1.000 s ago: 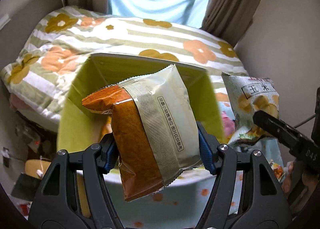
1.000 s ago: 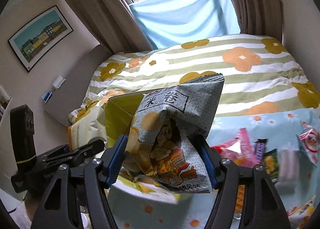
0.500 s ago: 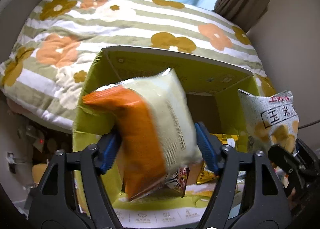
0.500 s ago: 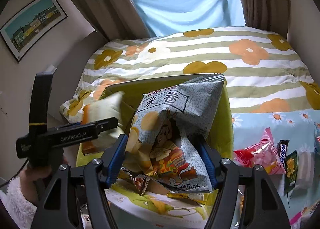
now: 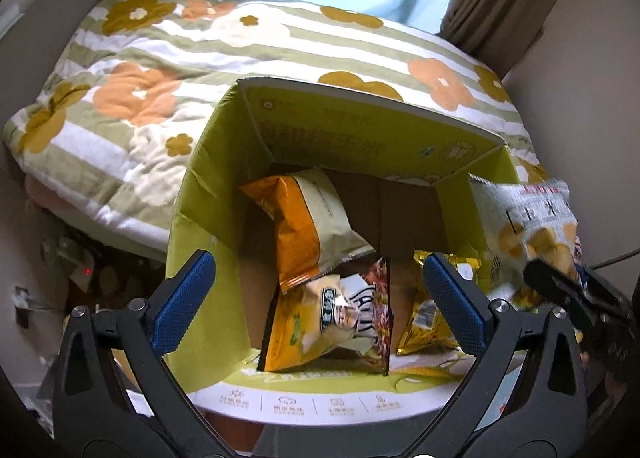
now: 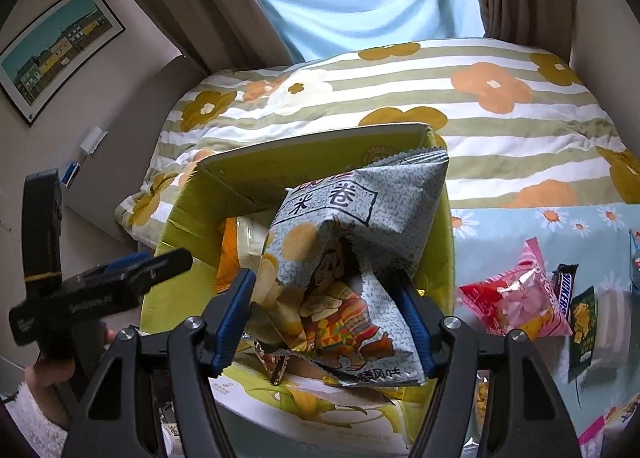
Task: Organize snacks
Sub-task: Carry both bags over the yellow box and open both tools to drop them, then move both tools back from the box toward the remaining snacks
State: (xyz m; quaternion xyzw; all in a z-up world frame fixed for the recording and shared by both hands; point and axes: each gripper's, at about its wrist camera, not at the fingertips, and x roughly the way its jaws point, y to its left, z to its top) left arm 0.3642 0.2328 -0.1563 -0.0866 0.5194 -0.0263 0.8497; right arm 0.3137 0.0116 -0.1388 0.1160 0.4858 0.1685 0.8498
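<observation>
A green cardboard box [image 5: 224, 194] stands open below me; it also shows in the right wrist view [image 6: 440, 258]. My left gripper [image 5: 320, 298] is open and empty above it. The orange-and-cream snack bag [image 5: 308, 226] lies inside the box on other yellow packets [image 5: 320, 322]. My right gripper [image 6: 332, 310] is shut on a grey corn-roll snack bag [image 6: 352, 250] and holds it over the box's right side. That bag also shows in the left wrist view [image 5: 524, 218].
A striped flower quilt [image 5: 160, 78] lies on the bed behind the box. Loose snacks, a pink packet [image 6: 516, 302] and a Snickers bar [image 6: 564, 290], lie on the blue flowered cloth [image 6: 504, 226] to the right. A wall stands at the far right.
My left gripper opened and the orange-and-cream bag dropped into the box. Both grippers moved over the box; the right still holds the grey bag.
</observation>
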